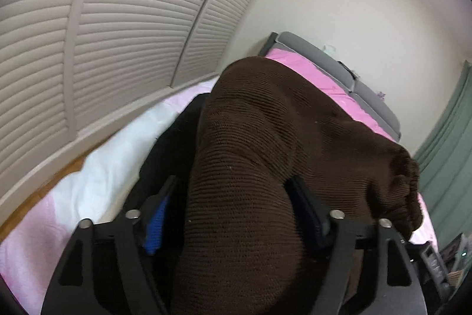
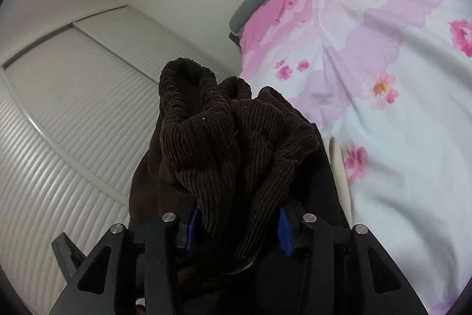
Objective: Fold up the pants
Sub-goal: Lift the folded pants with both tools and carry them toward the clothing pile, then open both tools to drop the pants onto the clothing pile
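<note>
The pants (image 1: 265,138) are dark brown corduroy. In the left wrist view a thick fold of them bulges up between my left gripper's (image 1: 236,211) blue-padded fingers (image 1: 155,222), which are shut on the cloth and hold it above the bed. The cloth hides most of what lies ahead. In the right wrist view my right gripper (image 2: 237,226) is shut on a bunched part of the pants (image 2: 224,138), with the gathered elastic waistband (image 2: 185,84) sticking up past the fingers (image 2: 284,229).
A bed with a pink and white floral cover (image 2: 383,78) lies below and to the right, with a grey headboard (image 1: 318,55) at the far end. White louvred closet doors (image 1: 103,34) stand along the left. A green curtain (image 1: 445,152) hangs at the right.
</note>
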`<state>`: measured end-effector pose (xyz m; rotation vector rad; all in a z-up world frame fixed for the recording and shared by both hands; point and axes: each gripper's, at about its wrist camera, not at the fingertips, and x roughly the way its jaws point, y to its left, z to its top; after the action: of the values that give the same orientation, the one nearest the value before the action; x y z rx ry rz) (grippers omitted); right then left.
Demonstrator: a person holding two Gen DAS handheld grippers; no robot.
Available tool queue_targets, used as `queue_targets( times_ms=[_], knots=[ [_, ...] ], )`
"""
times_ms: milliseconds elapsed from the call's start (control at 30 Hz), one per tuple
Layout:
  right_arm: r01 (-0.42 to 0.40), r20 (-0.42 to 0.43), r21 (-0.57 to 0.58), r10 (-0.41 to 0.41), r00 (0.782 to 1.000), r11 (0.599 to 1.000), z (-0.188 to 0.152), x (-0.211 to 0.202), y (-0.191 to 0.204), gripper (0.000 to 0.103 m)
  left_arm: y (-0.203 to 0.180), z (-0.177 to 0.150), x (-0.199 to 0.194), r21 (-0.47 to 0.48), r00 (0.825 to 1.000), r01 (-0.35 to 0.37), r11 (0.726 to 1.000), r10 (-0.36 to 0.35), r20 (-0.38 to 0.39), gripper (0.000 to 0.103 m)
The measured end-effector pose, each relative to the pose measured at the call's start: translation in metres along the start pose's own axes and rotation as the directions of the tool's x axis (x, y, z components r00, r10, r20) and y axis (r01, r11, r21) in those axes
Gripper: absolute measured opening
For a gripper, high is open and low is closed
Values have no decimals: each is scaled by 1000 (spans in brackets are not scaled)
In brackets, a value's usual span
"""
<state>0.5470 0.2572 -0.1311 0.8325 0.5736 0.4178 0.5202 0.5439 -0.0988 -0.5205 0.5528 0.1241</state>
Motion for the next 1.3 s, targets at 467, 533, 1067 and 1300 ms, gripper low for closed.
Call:
queue_targets(
  times_ms=[467, 533, 1067, 1300],
  knots=[
    [137, 2, -80, -137, 991, 987, 12, -67, 18, 97, -21, -6, -107, 61, 975, -193, 979, 185, 123, 103],
    [140, 17, -128, -139, 990, 982, 15, -86, 26, 97, -36, -22, -131, 86, 973, -208, 974, 197, 123, 103],
    [283, 239, -533, -179, 955, 798, 31, -397, 39, 97, -203, -200, -325, 239, 981, -178, 955, 152, 121, 103],
    [405, 291, -534, -289, 912, 742, 38, -544, -15, 99, -286, -286, -389, 307, 996, -75, 949, 55, 74, 103]
  ],
)
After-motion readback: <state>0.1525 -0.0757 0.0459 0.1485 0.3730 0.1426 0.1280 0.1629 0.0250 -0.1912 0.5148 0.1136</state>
